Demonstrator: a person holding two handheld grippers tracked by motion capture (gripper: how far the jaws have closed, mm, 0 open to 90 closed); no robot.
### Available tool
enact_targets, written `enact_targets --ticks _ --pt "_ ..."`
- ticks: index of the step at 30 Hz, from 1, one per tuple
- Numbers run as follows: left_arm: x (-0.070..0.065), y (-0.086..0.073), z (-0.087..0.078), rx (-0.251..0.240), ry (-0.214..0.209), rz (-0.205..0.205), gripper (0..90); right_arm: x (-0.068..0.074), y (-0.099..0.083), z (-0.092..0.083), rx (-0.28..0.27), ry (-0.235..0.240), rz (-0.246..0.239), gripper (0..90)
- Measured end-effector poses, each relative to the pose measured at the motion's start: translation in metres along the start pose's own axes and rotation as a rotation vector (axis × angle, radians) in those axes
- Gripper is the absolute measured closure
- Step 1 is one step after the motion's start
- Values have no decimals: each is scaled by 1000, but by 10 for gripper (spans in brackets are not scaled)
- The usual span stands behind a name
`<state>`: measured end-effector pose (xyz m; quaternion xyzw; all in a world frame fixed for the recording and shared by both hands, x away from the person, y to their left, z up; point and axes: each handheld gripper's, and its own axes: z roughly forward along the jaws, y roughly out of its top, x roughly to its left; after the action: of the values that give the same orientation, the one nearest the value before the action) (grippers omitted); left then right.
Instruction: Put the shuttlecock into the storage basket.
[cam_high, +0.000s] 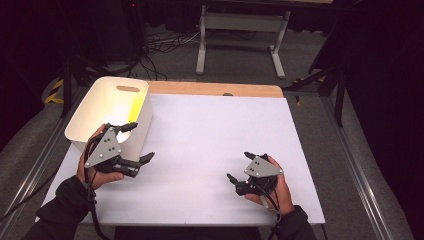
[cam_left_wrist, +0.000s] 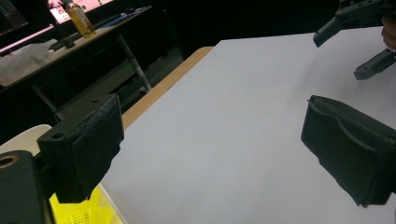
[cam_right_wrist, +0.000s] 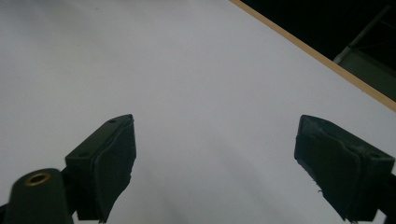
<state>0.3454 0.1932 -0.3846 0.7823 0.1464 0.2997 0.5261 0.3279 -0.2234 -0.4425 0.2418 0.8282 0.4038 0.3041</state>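
High view | white bin (cam_high: 90, 117) (yellow inside) | left gripper (cam_high: 138, 142) jaws apart

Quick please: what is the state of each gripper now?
Left gripper: open, holding nothing, beside the white bin.
Right gripper: open, holding nothing.

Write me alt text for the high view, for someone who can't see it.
A person's two hands each hold an open black gripper over a white table: the left gripper beside a white bin with something yellow inside, the right gripper over bare tabletop. Dark floor, cables and a table frame lie beyond.
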Motion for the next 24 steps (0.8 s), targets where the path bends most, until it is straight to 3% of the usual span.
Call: enact_targets --ticks 24 --pt "-21 -17 11 32 -35 36 70 7 3 -1 -3 11 -24 134"
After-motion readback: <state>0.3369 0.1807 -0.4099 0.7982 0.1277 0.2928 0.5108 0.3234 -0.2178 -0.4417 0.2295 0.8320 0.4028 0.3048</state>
